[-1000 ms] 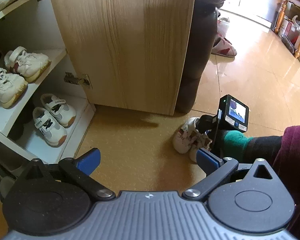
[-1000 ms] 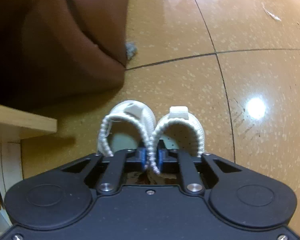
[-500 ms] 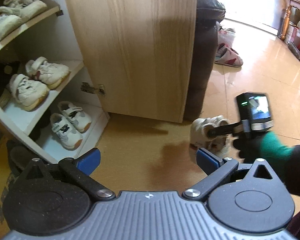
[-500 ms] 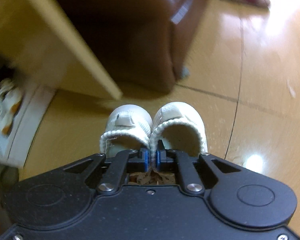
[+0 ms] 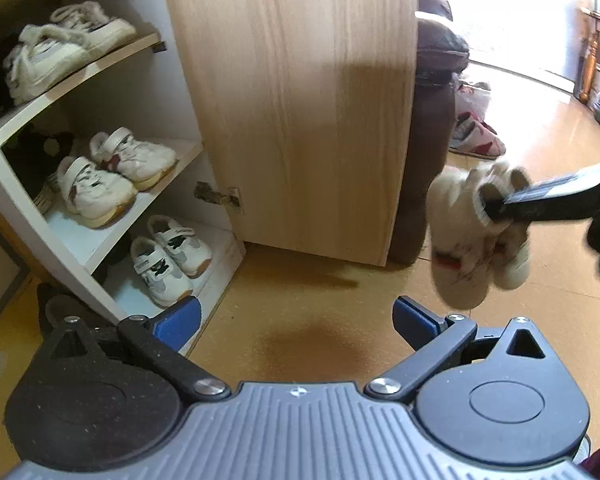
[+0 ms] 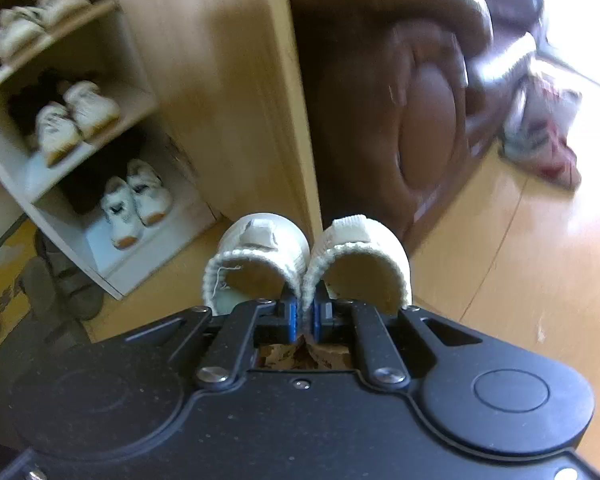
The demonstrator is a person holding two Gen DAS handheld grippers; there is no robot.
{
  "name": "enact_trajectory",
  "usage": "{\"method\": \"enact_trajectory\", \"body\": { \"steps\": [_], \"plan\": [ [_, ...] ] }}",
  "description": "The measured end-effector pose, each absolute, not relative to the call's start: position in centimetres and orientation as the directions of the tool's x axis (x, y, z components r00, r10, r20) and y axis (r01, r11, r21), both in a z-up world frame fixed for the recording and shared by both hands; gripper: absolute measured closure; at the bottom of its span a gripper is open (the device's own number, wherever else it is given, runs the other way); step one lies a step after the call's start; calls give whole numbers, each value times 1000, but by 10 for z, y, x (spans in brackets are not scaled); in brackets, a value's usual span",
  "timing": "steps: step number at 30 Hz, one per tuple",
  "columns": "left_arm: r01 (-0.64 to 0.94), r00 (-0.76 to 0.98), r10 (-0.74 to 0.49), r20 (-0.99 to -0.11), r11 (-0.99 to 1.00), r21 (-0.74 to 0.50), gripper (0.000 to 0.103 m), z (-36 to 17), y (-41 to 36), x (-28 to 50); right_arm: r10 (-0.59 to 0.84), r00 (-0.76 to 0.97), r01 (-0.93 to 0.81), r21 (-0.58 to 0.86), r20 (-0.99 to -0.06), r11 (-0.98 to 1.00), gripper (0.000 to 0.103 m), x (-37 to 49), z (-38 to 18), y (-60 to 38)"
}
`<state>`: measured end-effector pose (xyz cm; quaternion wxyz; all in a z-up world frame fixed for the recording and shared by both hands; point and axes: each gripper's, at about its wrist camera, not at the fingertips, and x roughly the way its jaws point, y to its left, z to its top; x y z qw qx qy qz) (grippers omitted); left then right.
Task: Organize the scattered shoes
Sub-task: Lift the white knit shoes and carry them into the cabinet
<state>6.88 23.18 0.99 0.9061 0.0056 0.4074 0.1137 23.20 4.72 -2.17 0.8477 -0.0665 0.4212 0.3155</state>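
Note:
My right gripper (image 6: 305, 314) is shut on the inner collars of a pair of small white shoes (image 6: 312, 256), pinched together and held in the air. In the left wrist view the pair (image 5: 476, 240) hangs at the right, toes down, off the floor. My left gripper (image 5: 296, 318) is open and empty, low over the tan floor, pointing at the open shoe cabinet (image 5: 84, 240). Its shelves hold white sneaker pairs: top (image 5: 60, 52), middle (image 5: 112, 176), bottom (image 5: 168, 256).
The open wooden cabinet door (image 5: 300, 100) stands between the shelves and a brown leather sofa (image 6: 400, 100). Red-and-white slippers (image 5: 476, 136) lie on the floor beyond the sofa. A dark shoe (image 5: 60, 312) lies at the cabinet's foot. Wooden furniture (image 5: 592, 60) stands at the far right.
My right gripper has lifted the white pair off the floor and swung it up toward the cabinet. My left gripper has turned left, showing more of the shelves.

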Motion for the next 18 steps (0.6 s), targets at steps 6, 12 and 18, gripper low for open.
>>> {"method": "enact_trajectory", "body": {
  "steps": [6, 12, 18],
  "plan": [
    [-197, 682, 200, -703, 977, 87, 0, 17, 231, 62, 541, 465, -676, 113, -701, 728, 95, 229, 54, 60],
    [-213, 763, 201, -614, 975, 54, 0, 35, 231, 44, 587, 492, -727, 67, -643, 683, 95, 232, 123, 78],
    [-279, 810, 239, -536, 960, 6, 0, 57, 241, 26, 651, 510, -780, 17, -563, 625, 95, 226, 198, 115]
  ]
}}
